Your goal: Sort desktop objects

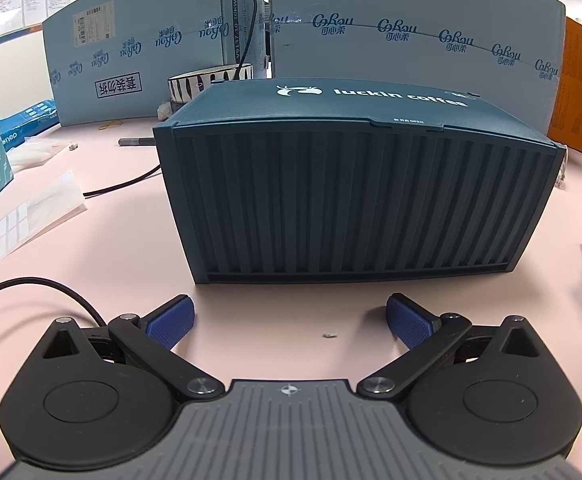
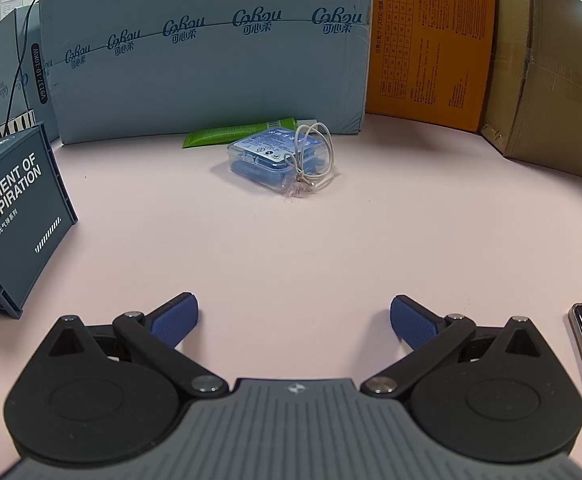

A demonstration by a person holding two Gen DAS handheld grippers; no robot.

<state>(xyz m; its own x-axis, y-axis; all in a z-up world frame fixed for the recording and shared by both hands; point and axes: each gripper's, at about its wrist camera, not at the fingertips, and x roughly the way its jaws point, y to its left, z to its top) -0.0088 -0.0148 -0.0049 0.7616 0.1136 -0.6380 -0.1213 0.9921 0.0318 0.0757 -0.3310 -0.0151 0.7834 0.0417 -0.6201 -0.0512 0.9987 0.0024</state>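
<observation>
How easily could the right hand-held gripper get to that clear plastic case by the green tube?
Probably yes. The right hand-held gripper is open and faces the clear plastic case across bare pink desk. A white cord loop lies over the case and could snag.

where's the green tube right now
In the right wrist view the green tube lies flat at the back of the pink desk, against the pale blue carton and just behind the clear plastic case.
</observation>
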